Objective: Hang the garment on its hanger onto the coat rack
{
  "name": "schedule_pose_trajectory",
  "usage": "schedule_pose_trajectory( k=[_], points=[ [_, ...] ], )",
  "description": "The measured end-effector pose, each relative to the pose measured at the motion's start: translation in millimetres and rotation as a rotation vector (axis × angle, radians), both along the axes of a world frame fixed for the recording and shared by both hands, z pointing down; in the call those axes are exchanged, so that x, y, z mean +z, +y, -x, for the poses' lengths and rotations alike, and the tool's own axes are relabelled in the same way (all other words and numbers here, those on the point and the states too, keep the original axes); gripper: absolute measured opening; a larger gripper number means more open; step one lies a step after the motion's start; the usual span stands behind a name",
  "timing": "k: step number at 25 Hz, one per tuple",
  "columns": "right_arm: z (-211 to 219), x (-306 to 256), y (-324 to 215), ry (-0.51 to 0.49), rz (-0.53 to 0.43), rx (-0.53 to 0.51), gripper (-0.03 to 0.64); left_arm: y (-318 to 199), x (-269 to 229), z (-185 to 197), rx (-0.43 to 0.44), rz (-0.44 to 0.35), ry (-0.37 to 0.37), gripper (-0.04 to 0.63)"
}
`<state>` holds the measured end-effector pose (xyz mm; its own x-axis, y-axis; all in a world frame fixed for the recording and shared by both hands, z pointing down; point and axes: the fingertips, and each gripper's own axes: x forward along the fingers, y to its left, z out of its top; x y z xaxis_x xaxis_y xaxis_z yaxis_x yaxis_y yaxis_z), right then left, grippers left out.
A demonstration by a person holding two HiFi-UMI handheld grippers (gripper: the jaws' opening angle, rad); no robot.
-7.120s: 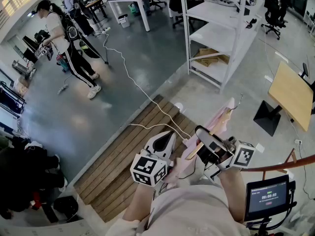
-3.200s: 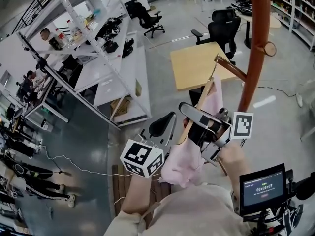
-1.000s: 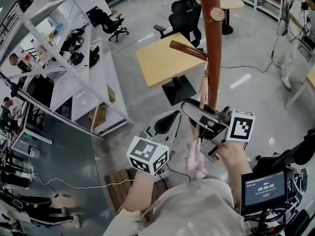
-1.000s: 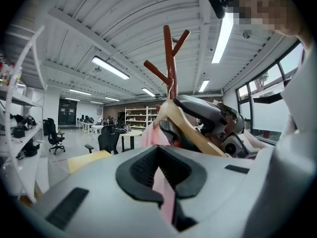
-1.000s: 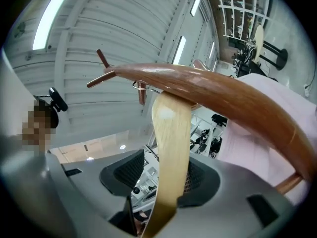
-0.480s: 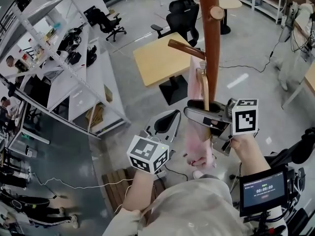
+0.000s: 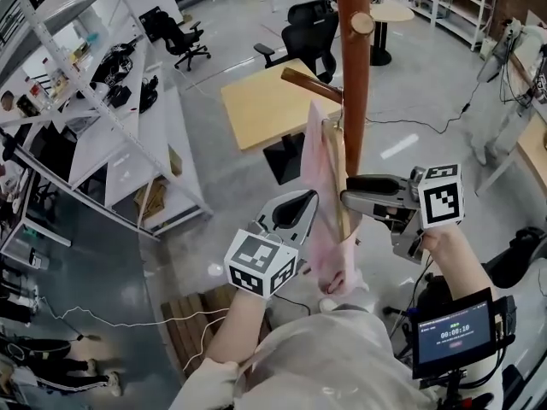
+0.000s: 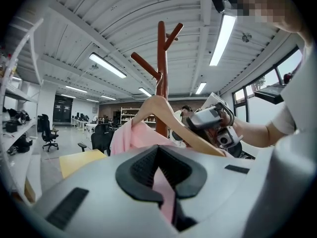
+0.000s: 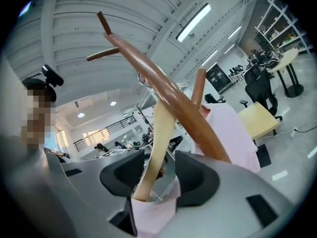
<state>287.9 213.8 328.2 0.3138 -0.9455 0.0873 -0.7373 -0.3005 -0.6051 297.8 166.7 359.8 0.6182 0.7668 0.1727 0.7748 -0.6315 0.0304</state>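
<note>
A pink garment hangs on a wooden hanger right beside the brown coat rack pole. The hanger's metal hook sits by the lower peg; I cannot tell whether it rests on it. My right gripper is shut on the hanger's arm, with pink cloth under its jaws. My left gripper touches the garment's left side. In the left gripper view a strip of pink cloth lies pinched in the narrow gap of the left gripper, below the hanger and rack.
A yellow table and black office chair stand behind the rack. White shelving runs along the left. A wooden pallet lies on the floor near my feet. A timer screen sits lower right. A person stands far right.
My right gripper has lifted the hanger up along the pole to the lower peg. The garment has swung left against my left gripper, which now has cloth between its jaws.
</note>
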Motion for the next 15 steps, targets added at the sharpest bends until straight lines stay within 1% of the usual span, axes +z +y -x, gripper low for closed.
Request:
schedule_pose_trajectory(
  k=[7, 11, 15],
  points=[
    [9, 0, 30, 0.019, -0.081, 0.089, 0.176, 5, 6, -4, 0.020, 0.007, -0.005, 0.006],
    [12, -7, 35, 0.051, -0.103, 0.135, 0.176, 2, 11, -5, 0.028, 0.011, -0.006, 0.006],
    [22, -21, 33, 0.097, -0.129, 0.137, 0.175, 1, 9, 2, 0.004, 0.028, 0.002, 0.006]
  ],
)
